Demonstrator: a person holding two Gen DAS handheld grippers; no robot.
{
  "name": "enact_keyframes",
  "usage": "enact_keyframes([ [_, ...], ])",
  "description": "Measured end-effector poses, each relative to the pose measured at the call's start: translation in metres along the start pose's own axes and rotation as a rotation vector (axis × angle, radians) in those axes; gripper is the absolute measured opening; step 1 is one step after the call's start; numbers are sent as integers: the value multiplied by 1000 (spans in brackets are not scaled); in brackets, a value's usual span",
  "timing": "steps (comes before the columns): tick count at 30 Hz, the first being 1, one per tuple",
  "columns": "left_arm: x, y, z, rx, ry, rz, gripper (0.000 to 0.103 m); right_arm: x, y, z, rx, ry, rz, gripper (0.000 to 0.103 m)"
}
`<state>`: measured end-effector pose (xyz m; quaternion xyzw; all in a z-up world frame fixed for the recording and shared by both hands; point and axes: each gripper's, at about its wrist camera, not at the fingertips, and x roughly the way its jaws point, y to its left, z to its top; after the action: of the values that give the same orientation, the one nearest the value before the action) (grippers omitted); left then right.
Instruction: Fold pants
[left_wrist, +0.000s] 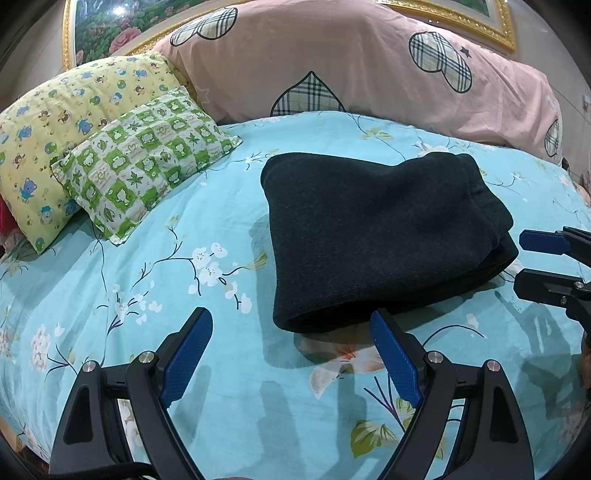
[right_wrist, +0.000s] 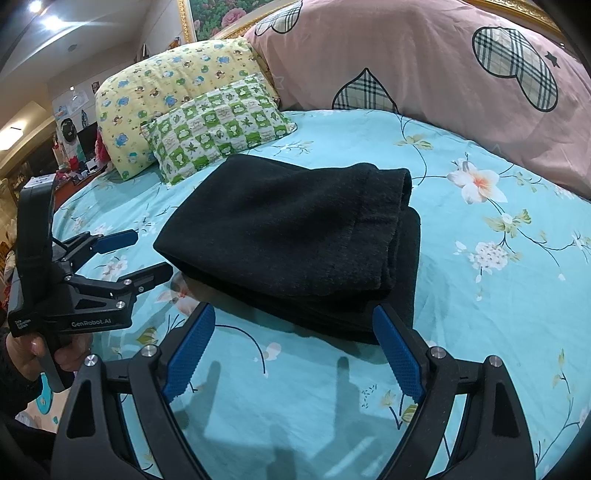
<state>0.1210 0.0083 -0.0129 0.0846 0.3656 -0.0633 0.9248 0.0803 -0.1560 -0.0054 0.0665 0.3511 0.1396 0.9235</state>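
Observation:
The dark charcoal pants (left_wrist: 376, 236) lie folded into a thick stack on the turquoise floral bedsheet (left_wrist: 184, 236). They also show in the right wrist view (right_wrist: 295, 240). My left gripper (left_wrist: 291, 321) is open and empty, just in front of the stack's near edge. It appears at the left of the right wrist view (right_wrist: 153, 253), beside the stack. My right gripper (right_wrist: 293, 319) is open and empty, its fingertips at the stack's near edge. It shows at the right edge of the left wrist view (left_wrist: 521, 258), beside the stack.
A green checked pillow (left_wrist: 147, 158) and a yellow cartoon pillow (left_wrist: 59, 122) lie at the back left. A large pink quilt (left_wrist: 351, 62) with plaid hearts runs along the headboard. Bare sheet (right_wrist: 498, 295) lies to the right of the pants.

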Motion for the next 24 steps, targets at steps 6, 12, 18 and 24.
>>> enact_keyframes([
  [6,0,0,0,0,0,0,88,0,0,0,-1,-2,2,87],
  [12,0,0,0,-1,0,1,88,0,1,0,1,-2,1,87],
  [18,0,1,-1,-1,0,1,88,0,1,0,-1,-3,1,87],
  [24,0,2,-1,-3,0,2,88,0,3,1,-3,-5,4,87],
])
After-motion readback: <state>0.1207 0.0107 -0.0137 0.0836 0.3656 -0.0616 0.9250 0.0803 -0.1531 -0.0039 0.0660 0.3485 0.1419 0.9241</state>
